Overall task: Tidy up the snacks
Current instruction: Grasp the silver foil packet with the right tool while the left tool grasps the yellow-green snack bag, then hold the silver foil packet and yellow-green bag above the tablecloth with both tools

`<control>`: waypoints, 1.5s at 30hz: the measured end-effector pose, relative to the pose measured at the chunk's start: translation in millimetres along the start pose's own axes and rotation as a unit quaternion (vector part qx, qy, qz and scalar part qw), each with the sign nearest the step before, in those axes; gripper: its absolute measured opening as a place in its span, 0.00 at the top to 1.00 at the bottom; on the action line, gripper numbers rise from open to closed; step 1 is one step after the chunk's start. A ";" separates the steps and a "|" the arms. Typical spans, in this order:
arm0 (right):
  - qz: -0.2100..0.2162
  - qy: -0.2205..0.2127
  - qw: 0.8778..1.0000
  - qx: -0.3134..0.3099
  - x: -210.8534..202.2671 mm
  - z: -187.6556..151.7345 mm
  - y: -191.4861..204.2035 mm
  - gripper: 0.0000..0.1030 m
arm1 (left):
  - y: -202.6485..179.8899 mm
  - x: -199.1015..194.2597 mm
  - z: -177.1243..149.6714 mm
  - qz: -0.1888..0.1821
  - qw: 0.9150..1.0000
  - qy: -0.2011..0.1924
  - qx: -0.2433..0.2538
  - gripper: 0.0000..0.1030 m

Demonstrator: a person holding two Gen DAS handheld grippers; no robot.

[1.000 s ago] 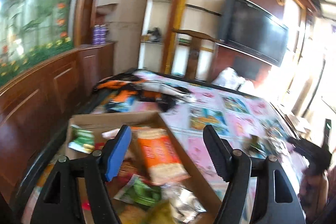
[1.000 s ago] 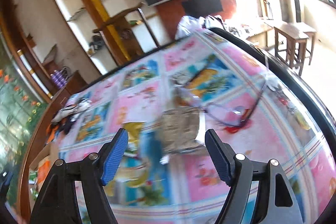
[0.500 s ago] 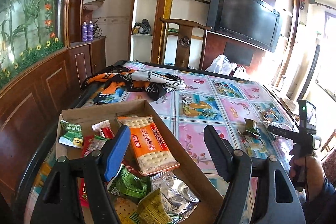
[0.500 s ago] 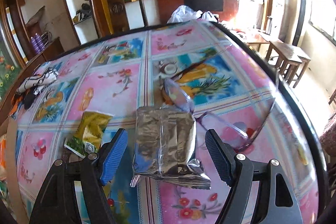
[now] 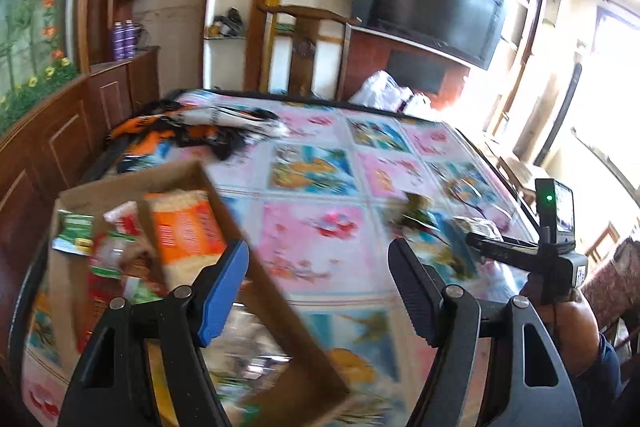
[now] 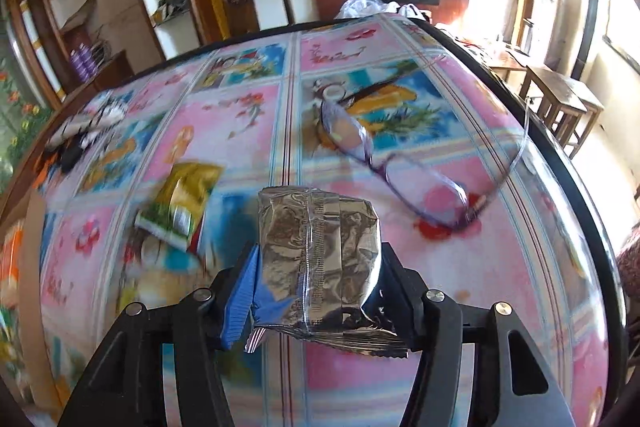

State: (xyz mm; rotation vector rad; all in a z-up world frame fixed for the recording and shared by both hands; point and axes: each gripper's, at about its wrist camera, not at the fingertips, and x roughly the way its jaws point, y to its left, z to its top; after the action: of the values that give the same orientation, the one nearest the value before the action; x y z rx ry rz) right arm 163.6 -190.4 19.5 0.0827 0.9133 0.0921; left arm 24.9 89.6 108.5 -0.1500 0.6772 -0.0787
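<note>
From the left wrist, the left gripper (image 5: pixel 318 291) hangs wide and empty over the cardboard box (image 5: pixel 256 267)'s right wall (bare tablecloth (image 5: pixel 332 259) beyond), while from the right wrist, the right gripper (image 6: pixel 316 291) is closing on the silver packet (image 6: pixel 316 247), well right of that box.

Blurred cardboard box (image 5: pixel 256 223) of snack packets, left gripper (image 5: pixel 320 291) gaping over its right wall, orange packet (image 5: pixel 184 227) inside, perhaps crackers
</note>
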 end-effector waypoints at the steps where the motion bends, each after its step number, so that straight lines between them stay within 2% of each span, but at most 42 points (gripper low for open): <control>1: 0.002 0.003 1.000 -0.011 -3.5 -4.2 -0.3 0.40 | -11.9 5.8 1.3 -0.009 1.000 0.010 0.001 0.28; 4: 0.020 0.009 0.999 -0.024 -10.9 -12.0 -9.5 0.40 | -44.8 34.0 10.5 -0.041 0.998 0.042 0.003 0.26; 8: 0.029 0.008 0.999 -0.028 -16.2 -16.0 -26.4 0.40 | -80.1 93.5 30.5 -0.049 0.994 0.098 0.012 0.26; 11: 0.040 0.008 0.999 -0.019 -17.3 -14.9 -34.9 0.40 | -99.7 148.1 41.5 -0.031 0.989 0.142 0.021 0.26; 13: 0.049 0.007 0.999 -0.004 -17.7 -13.7 -39.6 0.40 | -106.4 175.4 44.3 -0.010 0.987 0.155 0.027 0.26; 15: 0.047 0.009 0.999 -0.004 -17.6 -13.2 -38.2 0.40 | -111.0 198.3 44.2 -0.011 0.984 0.174 0.030 0.26; 18: 0.043 0.011 0.999 -0.004 -17.4 -12.4 -36.6 0.40 | -118.0 215.3 43.2 -0.023 0.983 0.181 0.035 0.26; 20: 0.046 0.013 0.999 0.002 -17.5 -12.3 -37.8 0.40 | -124.5 221.5 42.5 -0.010 0.983 0.175 0.047 0.27; 21: 0.048 0.014 0.999 0.007 -17.5 -11.8 -39.0 0.40 | -127.4 225.4 42.0 -0.009 0.983 0.178 0.052 0.34; 22: 0.050 0.014 0.999 0.010 -17.5 -11.2 -40.0 0.40 | -129.9 229.8 41.5 -0.007 0.981 0.184 0.058 0.48; 23: 0.051 0.014 0.999 0.011 -17.8 -11.2 -40.4 0.40 | -131.7 233.7 38.4 0.002 0.979 0.192 0.062 0.55; 25: 0.048 0.014 0.999 0.009 -17.4 -11.5 -39.6 0.40 | -133.7 231.8 38.6 0.015 0.981 0.179 0.073 0.64; 31: 0.037 0.013 0.999 -0.004 -17.0 -11.9 -34.3 0.40 | -127.7 204.0 16.9 0.021 0.984 0.162 0.069 0.65; 38: 0.033 0.011 0.998 -0.052 -18.0 -19.6 -11.8 0.40 | -117.5 134.0 -37.9 0.002 0.988 0.145 0.061 0.65; 41: 0.042 0.009 0.997 -0.063 -18.6 -22.6 -3.1 0.40 | -113.7 123.0 -47.7 0.003 0.990 0.129 0.060 0.65; 45: 0.056 -0.004 0.996 -0.063 -22.4 -23.4 0.5 0.40 | -103.7 120.1 -41.6 -0.006 0.992 0.119 0.044 0.65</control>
State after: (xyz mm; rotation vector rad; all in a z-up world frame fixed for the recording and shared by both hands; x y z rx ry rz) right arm 131.4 -191.7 22.9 0.0161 0.8935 0.2533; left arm 89.6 -32.0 19.3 -0.0605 0.9092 -0.1398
